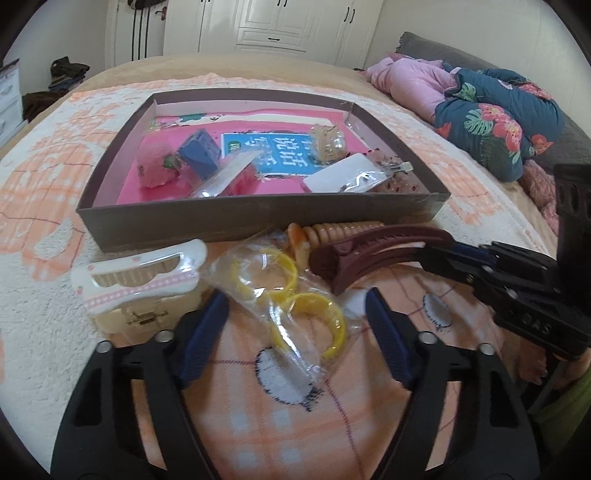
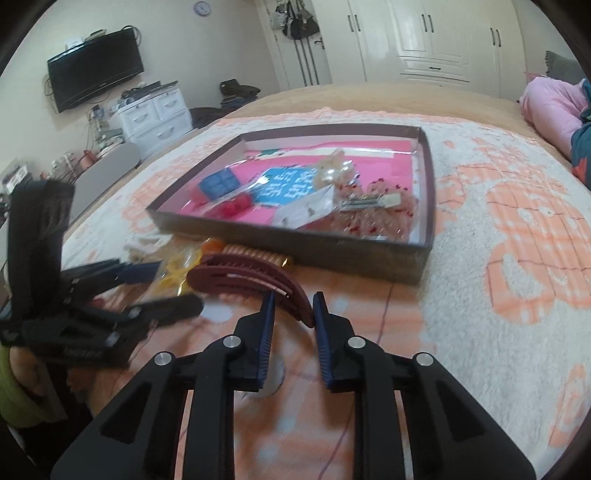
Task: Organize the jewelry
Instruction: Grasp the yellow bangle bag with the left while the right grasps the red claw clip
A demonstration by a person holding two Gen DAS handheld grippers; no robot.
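The right hand-held gripper [image 2: 292, 306] is pinching only the hair clip's [image 2: 251, 278] tip, so it is risking a twist-out. The left hand-held gripper [image 1: 295, 314] is hovering open over bagged yellow bangles [image 1: 291, 291], whose slippery plastic is inviting a miss.

Place: a bedroom in a home.
Bed [image 2: 498, 206]: big, with a soft peach and white blanket on top.
Bedding: a pink pillow [image 1: 410, 83] and a blue flower quilt [image 1: 495, 122] lie bunched at one end.
Wardrobe [image 2: 424, 37]: tall white doors with dark handles fill the far wall.
TV [image 2: 96, 68]: black, hangs on the wall.
Drawers [image 2: 155, 114]: a small white chest under the TV, with stuff piled on it.
Bags [image 2: 295, 22]: hang by the door.
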